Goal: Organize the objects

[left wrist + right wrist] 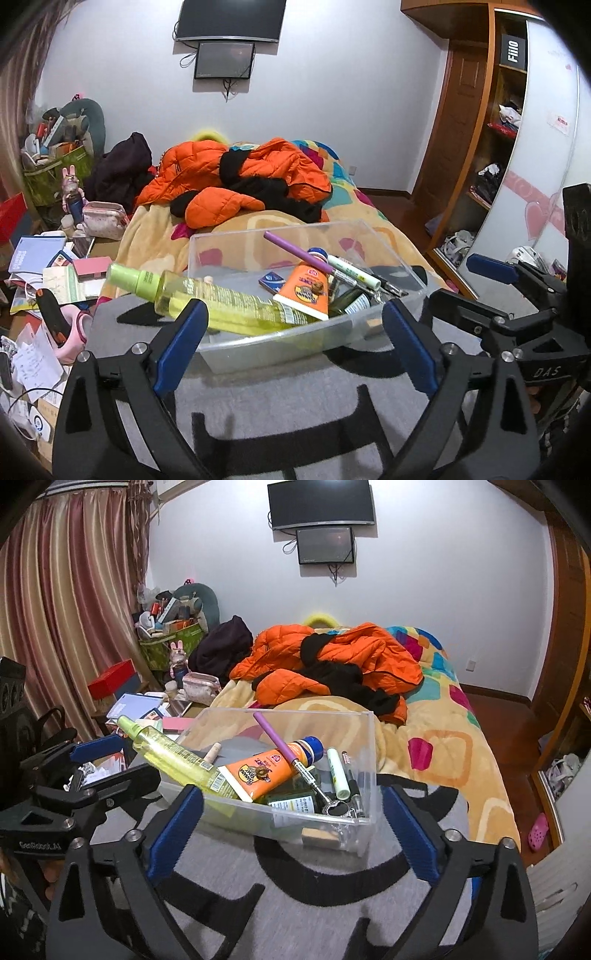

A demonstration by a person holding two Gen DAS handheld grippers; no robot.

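A clear plastic box [280,350] [365,738] stands on a grey cloth with black letters. In it lie a yellow-green spray bottle [207,299] [170,757] that sticks out over the left rim, an orange tube [306,288] [266,771], a purple pen [295,251] [277,738], a white marker [354,273] [338,773] and small dark items. My left gripper [291,339] is open and empty just before the box. My right gripper [293,823] is open and empty, its fingers either side of the box's near end.
An orange jacket [243,173] [332,661] lies on the patterned bed behind. Books, papers and a pink pouch [103,219] crowd the left. A wardrobe [491,147] stands at the right. The right gripper also shows in the left wrist view [495,288].
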